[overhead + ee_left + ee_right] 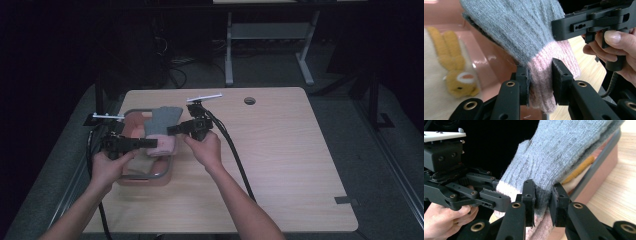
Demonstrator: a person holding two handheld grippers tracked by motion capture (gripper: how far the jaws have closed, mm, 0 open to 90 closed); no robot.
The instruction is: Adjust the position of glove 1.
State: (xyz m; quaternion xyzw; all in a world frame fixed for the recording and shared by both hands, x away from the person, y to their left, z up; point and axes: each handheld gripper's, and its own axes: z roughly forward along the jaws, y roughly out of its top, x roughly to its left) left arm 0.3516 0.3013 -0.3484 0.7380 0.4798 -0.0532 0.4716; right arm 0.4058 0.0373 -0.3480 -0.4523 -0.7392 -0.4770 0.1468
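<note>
A grey knitted glove (161, 119) with a pink cuff (164, 146) hangs over a pink basket (131, 120) at the table's left. Both grippers hold it. My left gripper (152, 143) is shut on the pink cuff (564, 57); in the left gripper view its gripper (540, 75) squeezes the wool from both sides. My right gripper (171, 130) comes in from the right and is shut on the glove's grey edge just above the cuff, seen up close at the gripper (543, 192). The glove's fingers (564, 147) point away from me.
In the basket lies a cream cloth with a yellow rabbit (456, 75). The basket's metal handle (159, 175) lies toward me. The wooden table (290, 165) has a round hole (249, 100) at the back. The right gripper's cable (235, 155) trails across it.
</note>
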